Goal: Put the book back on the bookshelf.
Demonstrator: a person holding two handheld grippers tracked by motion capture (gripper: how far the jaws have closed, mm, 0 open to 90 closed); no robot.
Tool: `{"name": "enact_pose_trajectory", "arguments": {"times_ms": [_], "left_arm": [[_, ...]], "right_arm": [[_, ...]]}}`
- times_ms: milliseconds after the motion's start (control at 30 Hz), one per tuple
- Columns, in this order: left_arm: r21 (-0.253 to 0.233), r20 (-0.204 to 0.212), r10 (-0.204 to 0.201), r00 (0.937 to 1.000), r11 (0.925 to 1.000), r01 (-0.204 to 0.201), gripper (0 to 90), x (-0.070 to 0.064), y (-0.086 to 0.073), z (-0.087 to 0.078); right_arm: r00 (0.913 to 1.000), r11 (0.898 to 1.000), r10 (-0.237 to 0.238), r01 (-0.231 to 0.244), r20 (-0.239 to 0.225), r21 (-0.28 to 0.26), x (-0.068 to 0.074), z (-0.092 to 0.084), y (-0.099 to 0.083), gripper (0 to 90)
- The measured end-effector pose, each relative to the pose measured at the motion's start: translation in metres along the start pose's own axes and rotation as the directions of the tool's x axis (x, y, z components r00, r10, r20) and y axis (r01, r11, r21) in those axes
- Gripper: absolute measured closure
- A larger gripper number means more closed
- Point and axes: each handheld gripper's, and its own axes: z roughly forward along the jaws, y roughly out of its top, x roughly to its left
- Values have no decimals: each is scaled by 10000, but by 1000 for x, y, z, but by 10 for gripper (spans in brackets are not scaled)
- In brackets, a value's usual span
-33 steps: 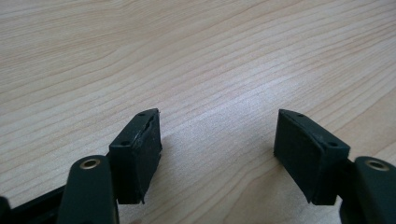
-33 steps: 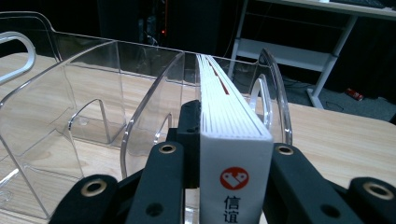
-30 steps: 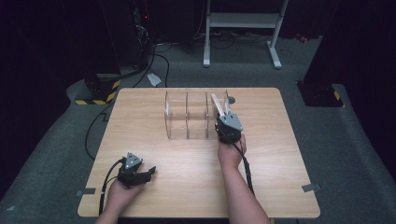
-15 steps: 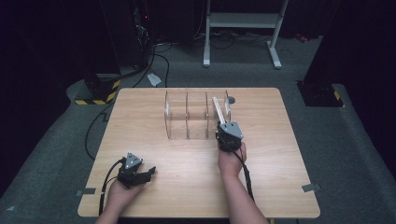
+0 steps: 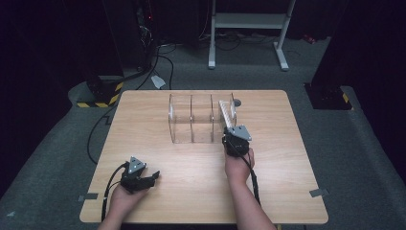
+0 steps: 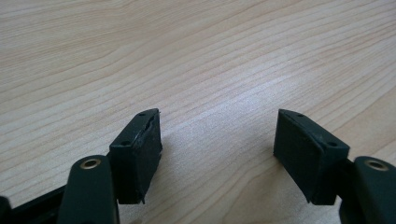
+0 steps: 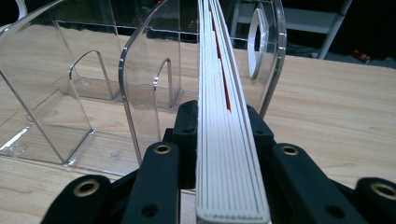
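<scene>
The book is a slim white volume with a ribbed edge and a streak of red showing along it. I have it standing on edge between my right fingers, which are pressed against its two covers near the end closest to me; they have just eased apart a touch, though the book sits between them and both pads look in contact. It reaches forward into the rightmost slot of the clear acrylic rack, between the curved divider and the end wall. In the high view the book slants in that end compartment of the rack, near the far middle of the desk, with my right gripper just behind it.

I judge it light and fairly stiff, but the smooth covers could slip, so a grip across both faces, low and near the spine, suits it best. The rack looks light too and could slide if nudged.

My left fingers stand wide apart with nothing between them, resting low over bare desk near the front left corner.
</scene>
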Motion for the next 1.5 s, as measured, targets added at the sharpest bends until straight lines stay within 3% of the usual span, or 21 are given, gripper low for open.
{"name": "enact_pose_trajectory", "arguments": {"times_ms": [200,467,600,767,900,1500], "left_arm": [[3,-14,5,10000,10000,-5,322,0,0,0],[-2,-23,-11,10000,10000,11,322,0,0,0],[6,-22,-18,10000,10000,18,322,0,0,0],[0,-24,-10,10000,10000,10,322,0,0,0],[-4,-25,-19,10000,10000,19,322,0,0,0],[21,-45,-43,10000,10000,43,326,-1,-1,-1]], "right_arm": [[9999,9991,95,-89,-144,421,-7,-2,1,664],[9997,9985,50,-37,-243,537,-9,-9,-3,634],[9996,9992,137,-127,-245,390,-11,-17,-8,638],[9995,9994,229,-222,-236,280,-12,-19,-6,741],[9995,9992,-322,322,-16,-232,-4,-20,-8,749],[9989,9961,-224,259,417,-846,5,-9,11,751]]}}
